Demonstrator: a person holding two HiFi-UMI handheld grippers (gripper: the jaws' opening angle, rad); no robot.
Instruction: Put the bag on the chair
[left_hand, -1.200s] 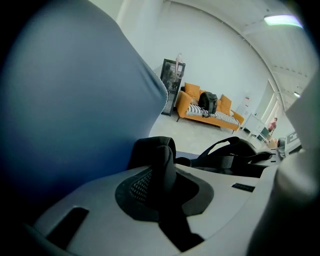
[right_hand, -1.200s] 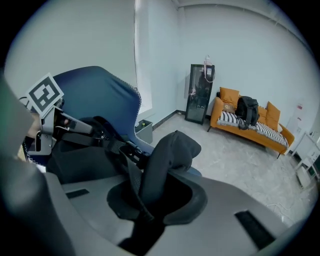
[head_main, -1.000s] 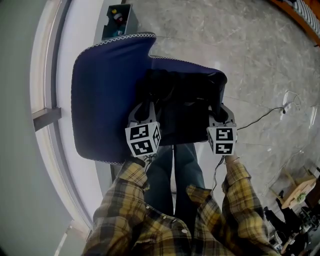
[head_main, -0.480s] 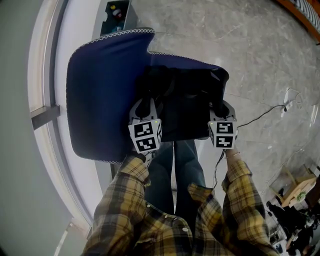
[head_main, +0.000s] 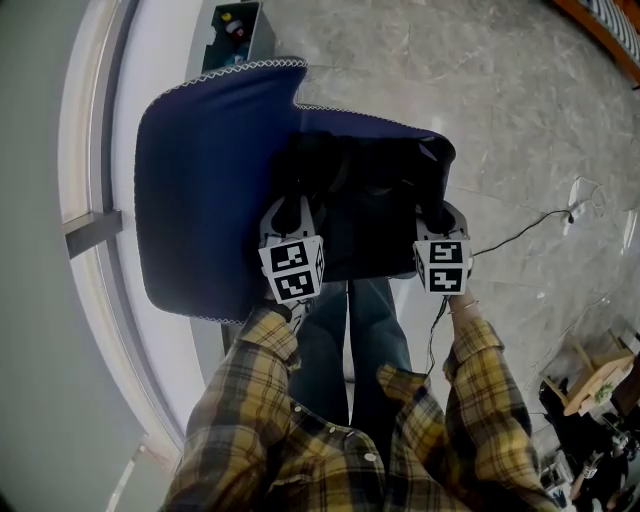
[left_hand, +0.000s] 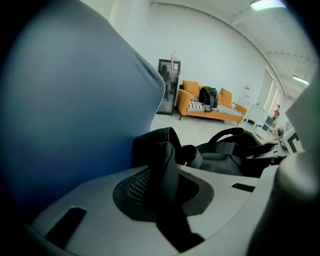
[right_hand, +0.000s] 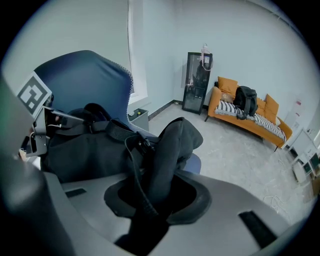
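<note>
A black bag (head_main: 370, 200) rests on the seat of a blue chair (head_main: 200, 170), against its tall backrest. My left gripper (head_main: 293, 212) is at the bag's left end, shut on a black strap (left_hand: 162, 170) that runs between its jaws. At the bag's right end is my right gripper (head_main: 440, 214). Its jaws have just been opening, and the padded strap (right_hand: 170, 150) still stands loosely between them. The bag's body (right_hand: 85, 150) lies left of that strap, in front of the backrest (right_hand: 85, 75).
The person's legs (head_main: 350, 330) stand close against the seat's front edge. A window sill (head_main: 90, 230) runs behind the chair. A cable (head_main: 530, 232) lies on the stone floor to the right, with clutter (head_main: 590, 390) further right. An orange sofa (right_hand: 250, 117) and a dark cabinet (right_hand: 197, 82) stand across the room.
The right gripper has sunk a little toward the seat with the bag. The left gripper and the bag's left end have stayed where they were.
</note>
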